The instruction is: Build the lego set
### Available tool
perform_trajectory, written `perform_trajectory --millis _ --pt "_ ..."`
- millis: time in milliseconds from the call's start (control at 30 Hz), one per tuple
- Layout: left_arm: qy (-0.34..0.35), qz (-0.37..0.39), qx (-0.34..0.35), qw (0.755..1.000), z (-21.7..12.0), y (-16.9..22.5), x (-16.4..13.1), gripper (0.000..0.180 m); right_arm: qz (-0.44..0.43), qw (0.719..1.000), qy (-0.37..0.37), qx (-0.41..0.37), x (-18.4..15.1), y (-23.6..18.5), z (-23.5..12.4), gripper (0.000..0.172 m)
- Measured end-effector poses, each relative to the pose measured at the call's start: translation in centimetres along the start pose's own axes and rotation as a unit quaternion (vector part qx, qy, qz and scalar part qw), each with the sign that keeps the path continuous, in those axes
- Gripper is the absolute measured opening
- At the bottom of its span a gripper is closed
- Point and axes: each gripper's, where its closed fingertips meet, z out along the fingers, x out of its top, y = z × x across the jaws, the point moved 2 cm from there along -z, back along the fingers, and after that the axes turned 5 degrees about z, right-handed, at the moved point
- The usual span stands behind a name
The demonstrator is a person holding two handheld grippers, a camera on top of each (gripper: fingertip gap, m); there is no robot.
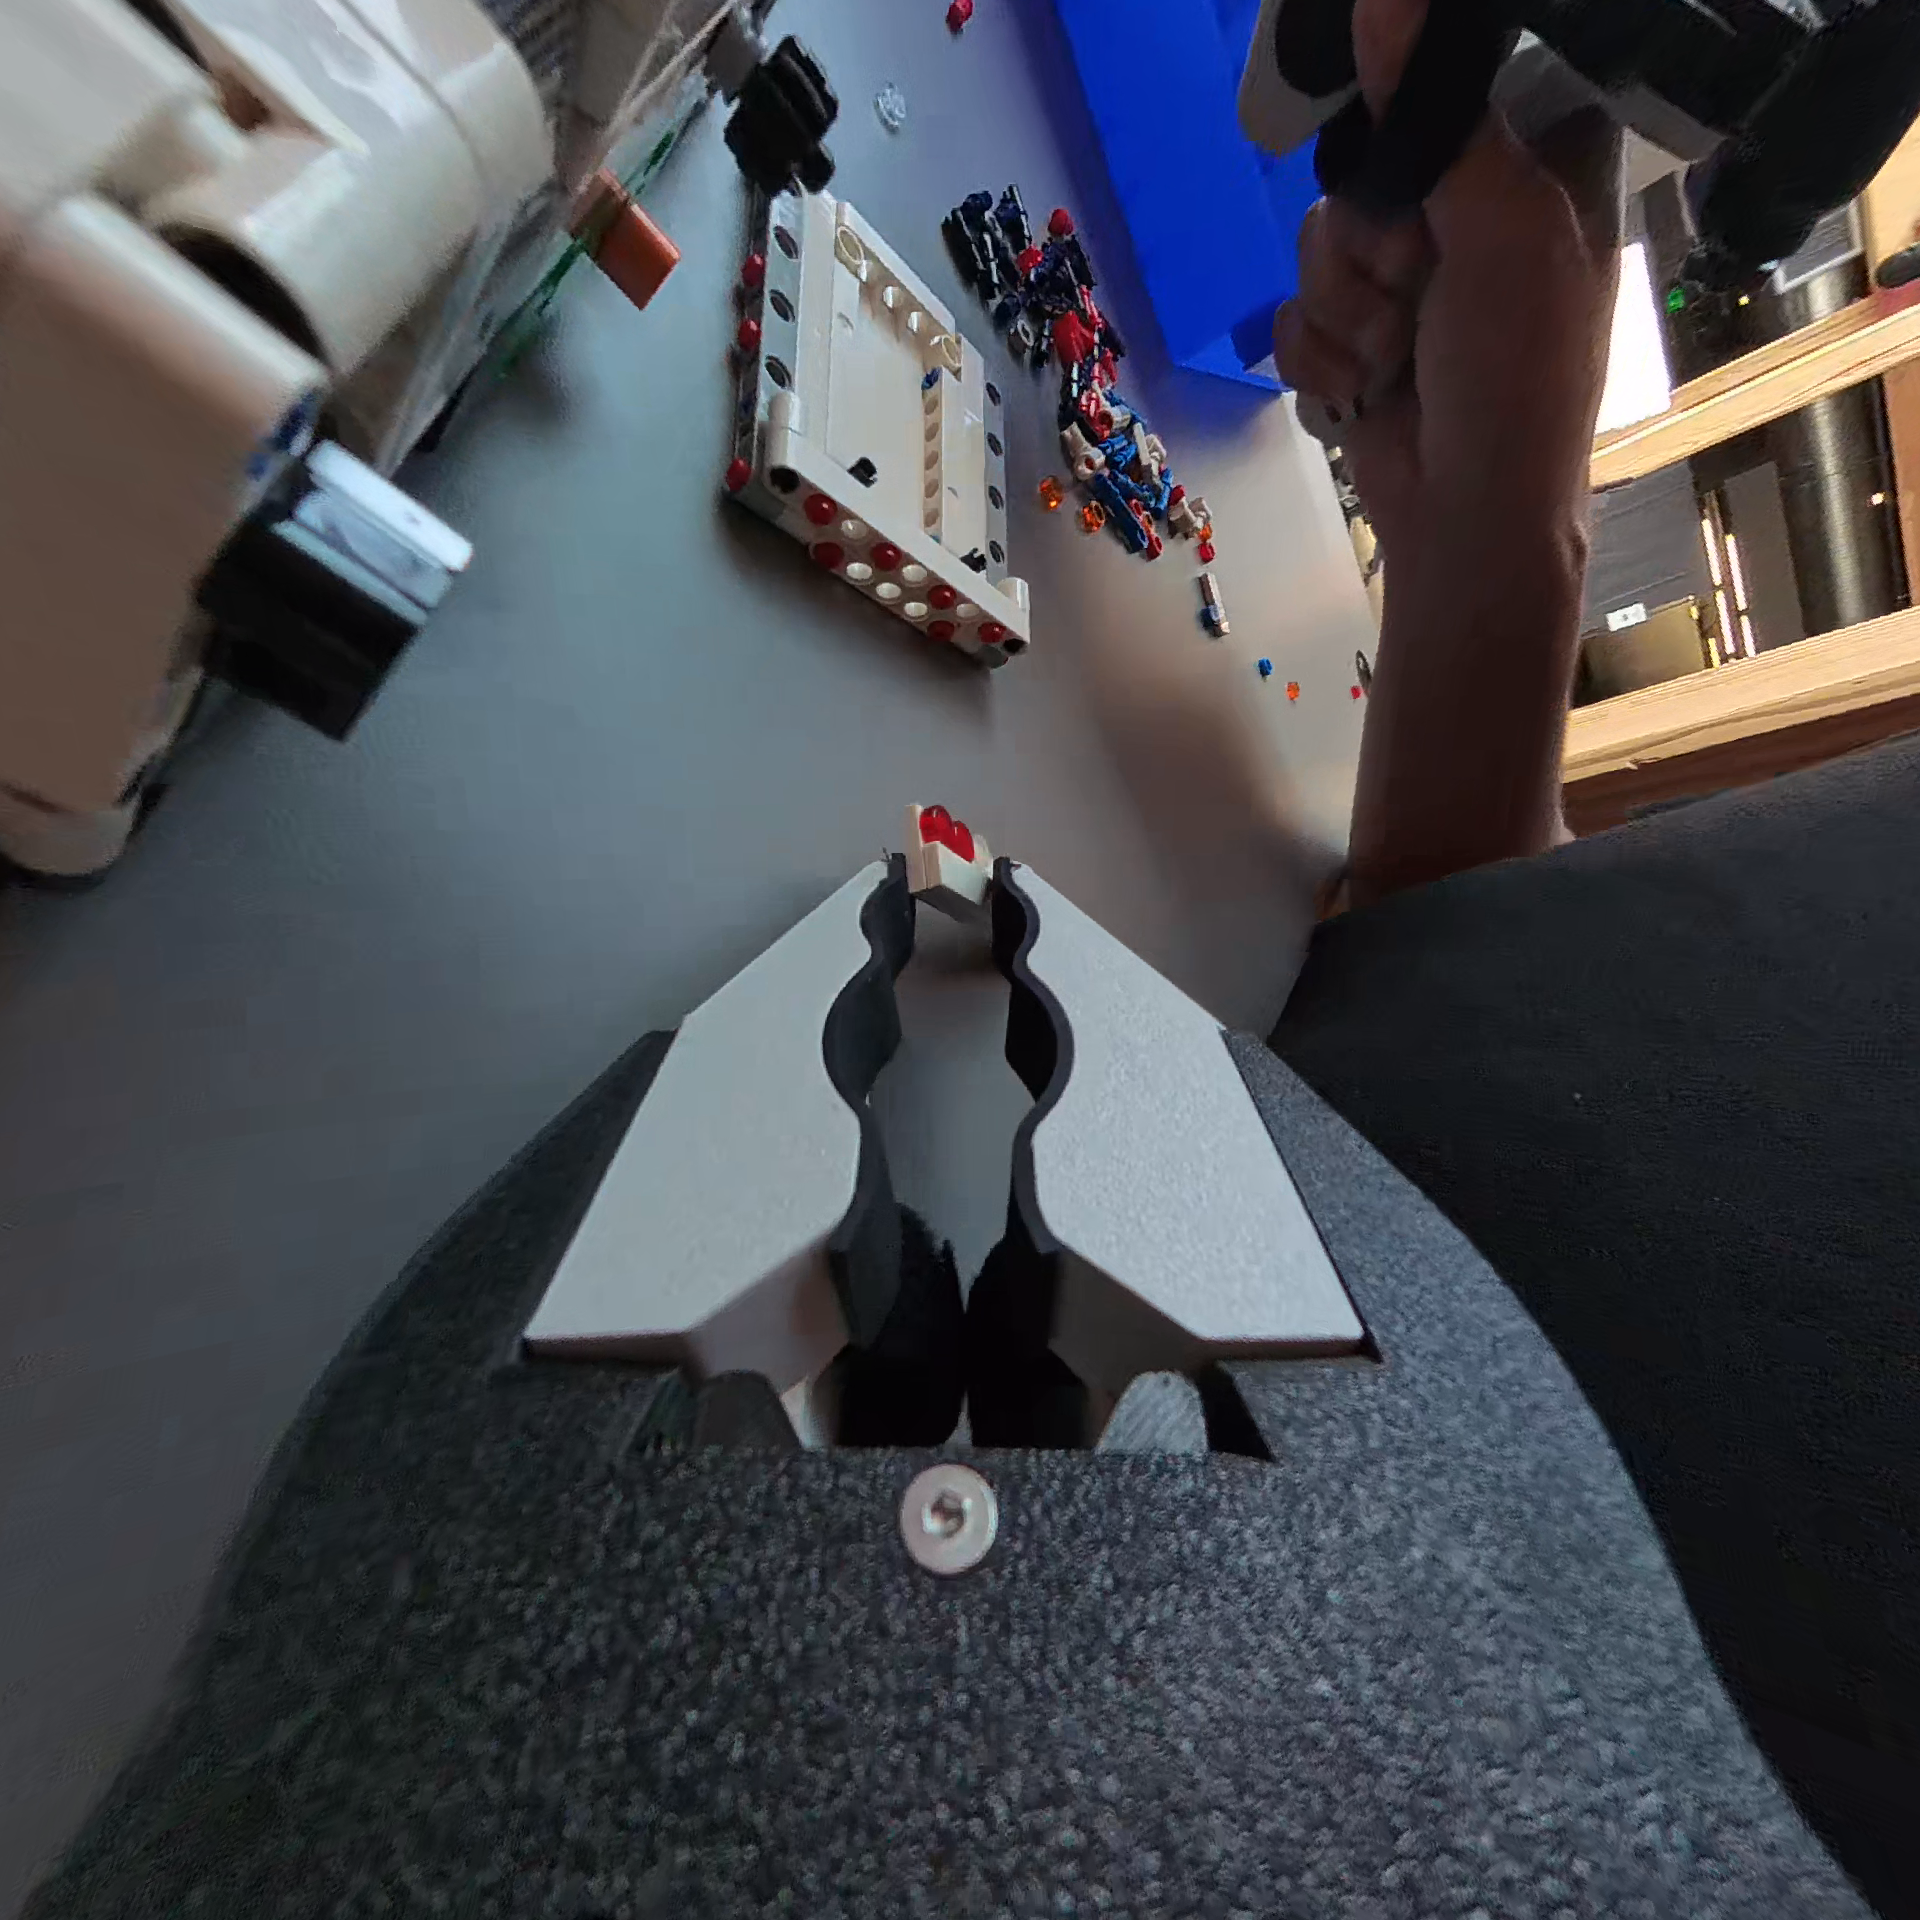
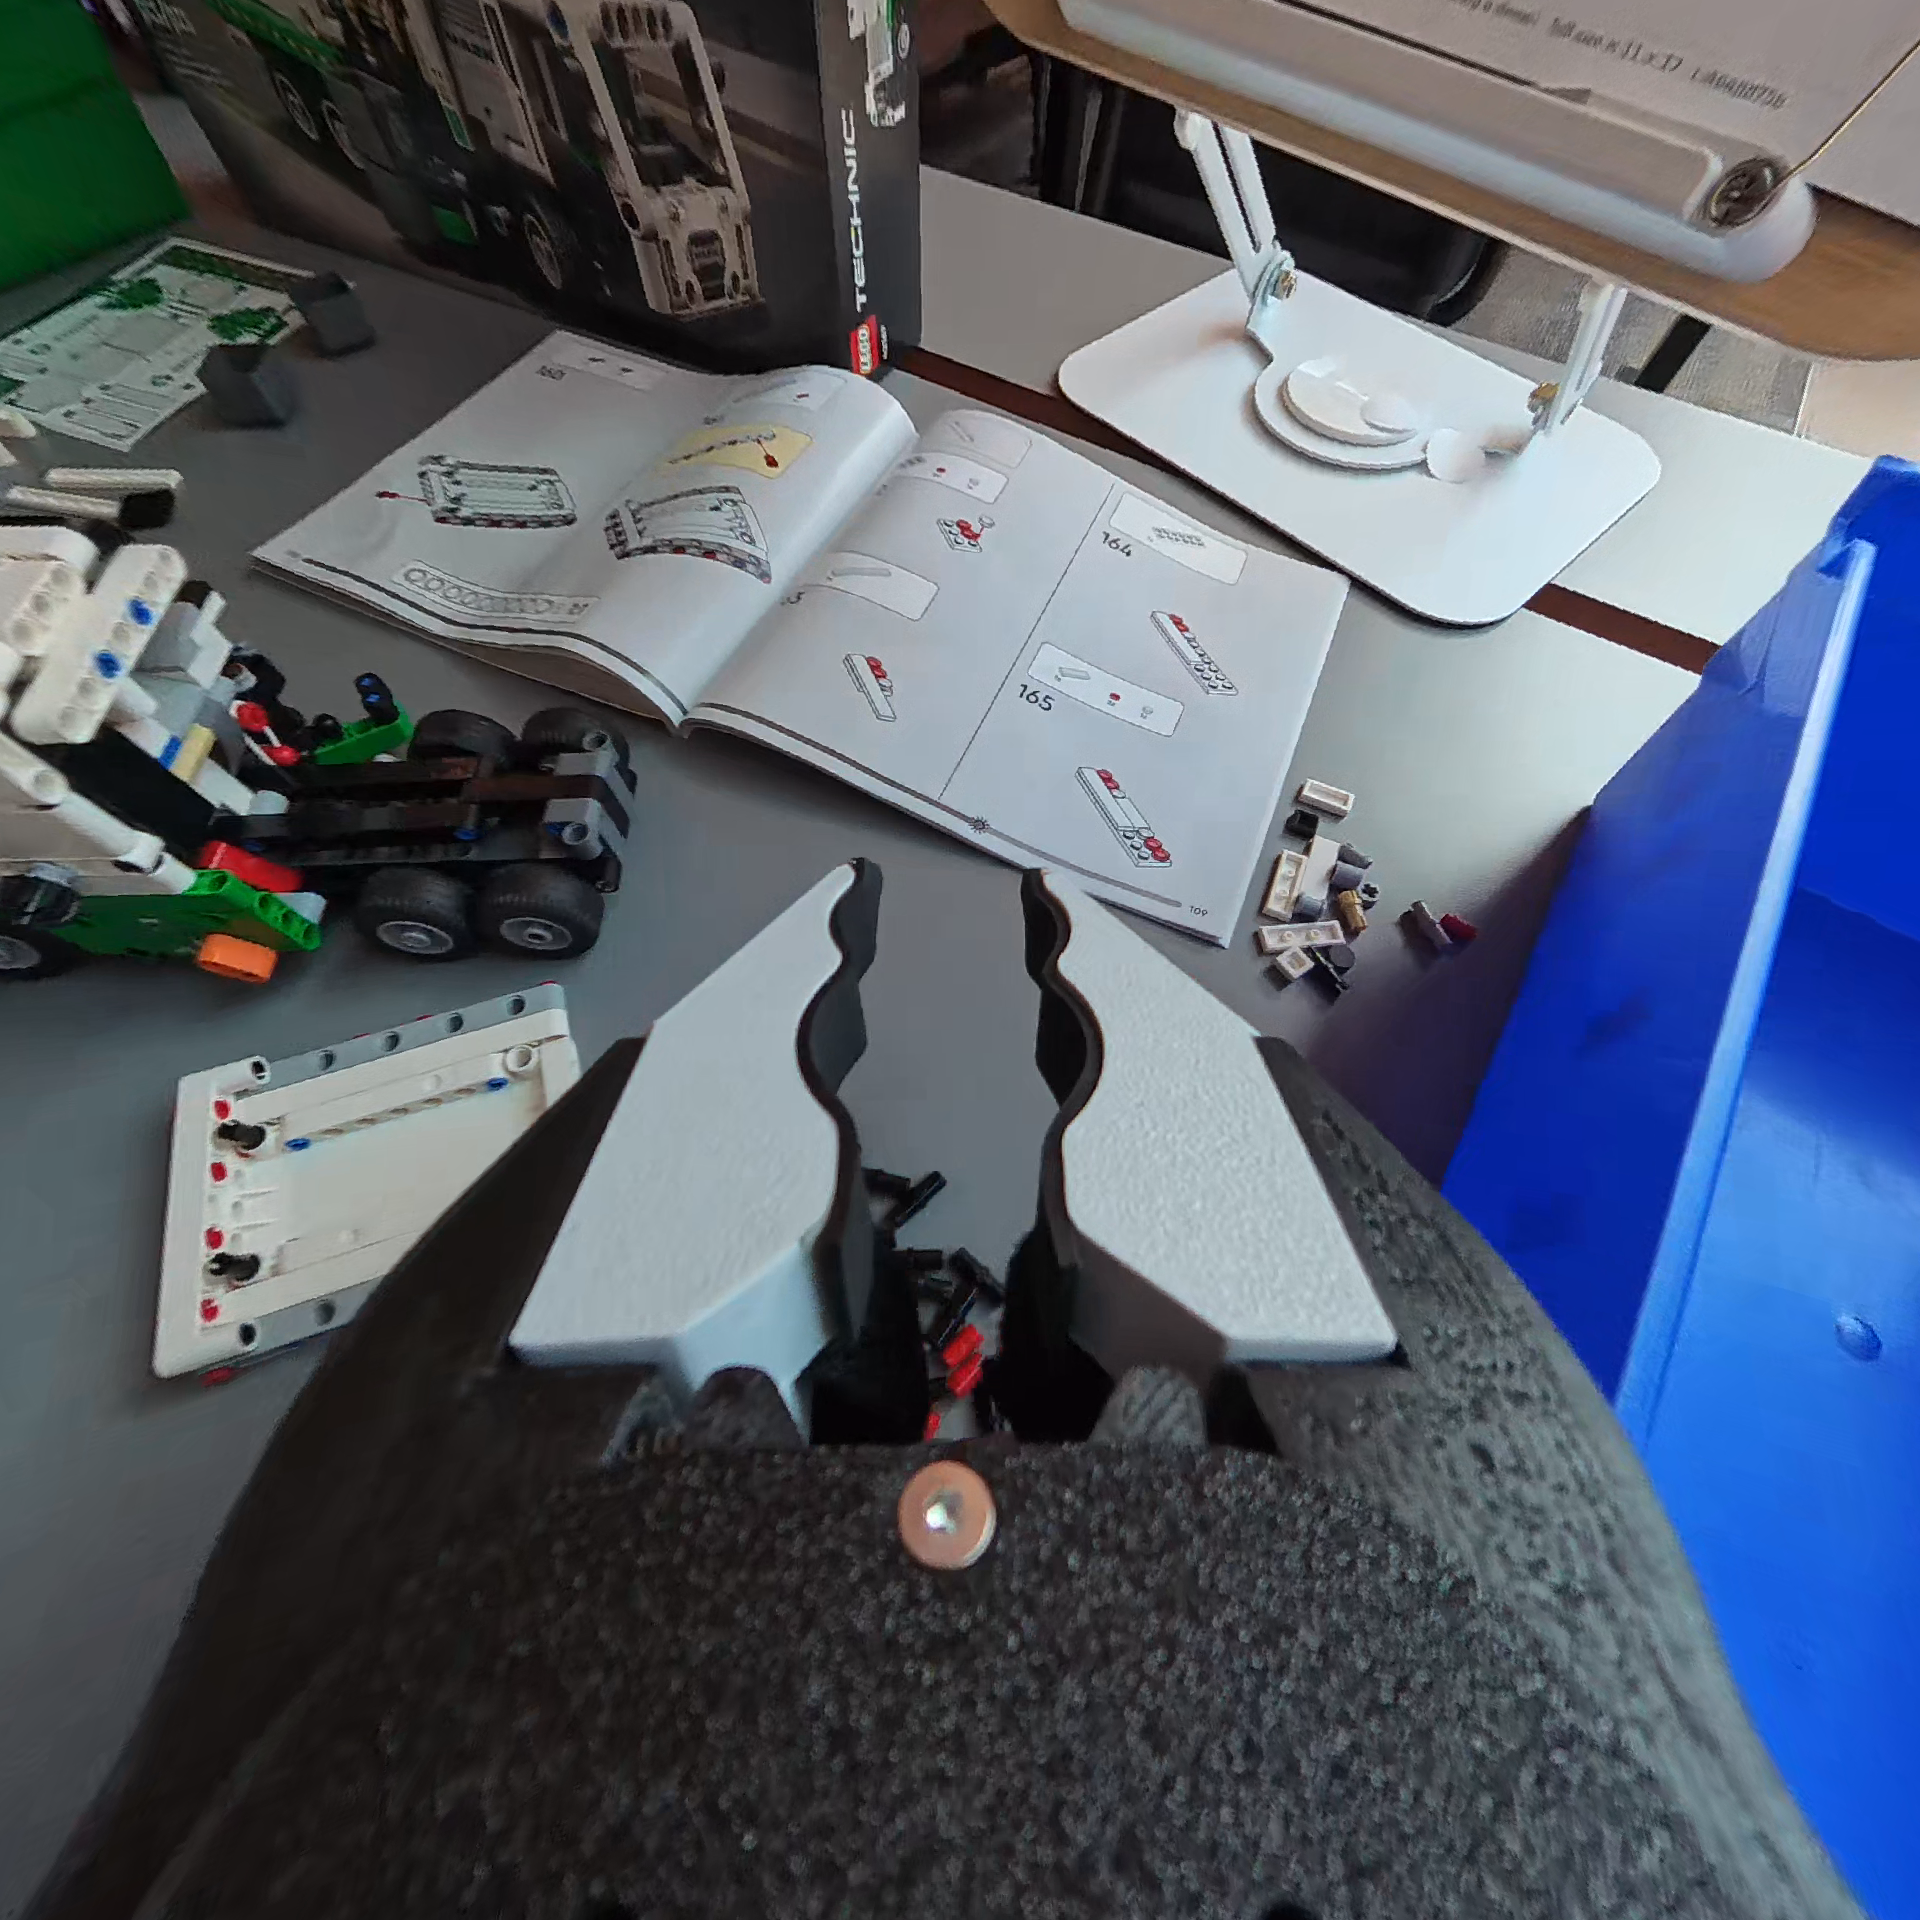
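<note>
Left claw (image 1: 948,878): closed on a small white plate with red studs (image 1: 948,852), held above the grey tabletop (image 1: 582,831), near the white frame panel (image 1: 883,416). Right claw (image 2: 951,904): open and bare, right of the panel (image 2: 343,1153), just below the instruction booklet (image 2: 831,582).

Grey table (image 2: 727,831) bears open instruction booklet (image 2: 831,582), dark box (image 2: 582,156), part-built truck (image 2: 312,831), white frame panel (image 2: 343,1153), loose small bricks (image 2: 1314,894), white stand (image 2: 1371,468), blue bin (image 2: 1766,1039).
</note>
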Motion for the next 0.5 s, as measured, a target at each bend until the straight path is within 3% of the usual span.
perform_trajectory --millis 500 --pt "-0.029 0.112 0.068 0.991 0.9 -0.6 0.2 0.021 0.003 0.998 -0.057 -0.005 -3.1 -0.4 2.9 0.029"
